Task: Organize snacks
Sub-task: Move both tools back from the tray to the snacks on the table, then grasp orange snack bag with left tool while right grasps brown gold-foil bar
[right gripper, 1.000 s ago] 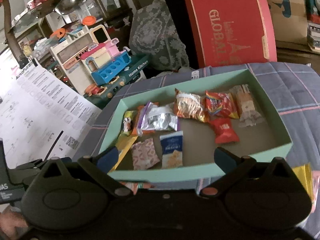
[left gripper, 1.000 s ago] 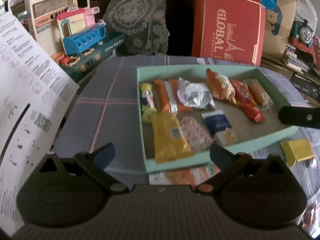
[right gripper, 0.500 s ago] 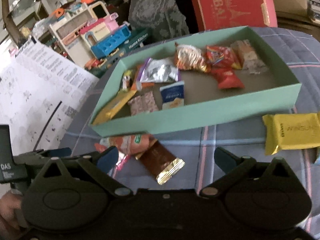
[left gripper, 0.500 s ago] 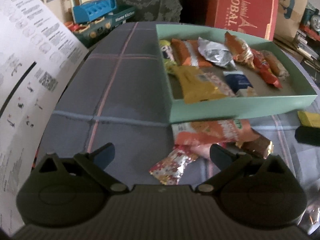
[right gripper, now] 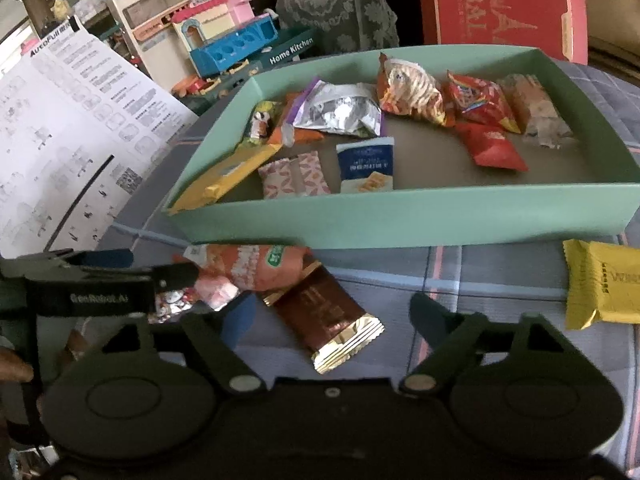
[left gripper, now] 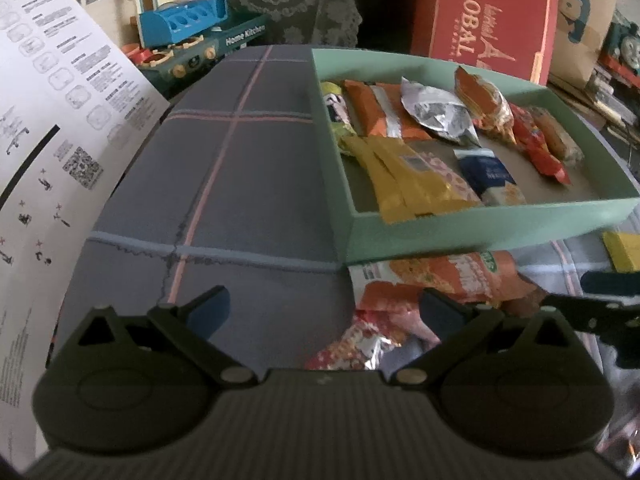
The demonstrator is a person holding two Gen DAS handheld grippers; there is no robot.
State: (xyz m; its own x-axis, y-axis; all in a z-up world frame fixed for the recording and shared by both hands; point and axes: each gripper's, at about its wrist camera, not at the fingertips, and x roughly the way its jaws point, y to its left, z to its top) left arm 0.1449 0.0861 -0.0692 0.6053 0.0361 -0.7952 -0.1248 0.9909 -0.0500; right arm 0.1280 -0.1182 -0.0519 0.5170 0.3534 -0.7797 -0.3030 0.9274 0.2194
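A mint-green box (left gripper: 480, 232) (right gripper: 400, 216) on the checked cloth holds several snack packets. Loose packets lie in front of it: an orange packet (left gripper: 440, 280) (right gripper: 248, 264), a red-and-silver foil packet (left gripper: 352, 348), a brown bar with a gold end (right gripper: 320, 312) and a yellow packet (right gripper: 600, 284). My left gripper (left gripper: 324, 312) is open over the cloth, with the foil packet just below its right finger. My right gripper (right gripper: 334, 318) straddles the brown bar; its jaws are closing, and the pads do not press on the bar.
A large printed paper sheet (left gripper: 48, 128) leans at the left. Behind the cloth stand a toy kitchen set (right gripper: 224, 40) and a red box (left gripper: 492, 20). The cloth left of the green box is bare (left gripper: 224, 184). One of my left gripper's fingers (right gripper: 108, 259) reaches in beside the orange packet.
Both grippers have sunk toward the cloth in front of the box, so the loose packets came into view. The right jaws have narrowed around the brown bar.
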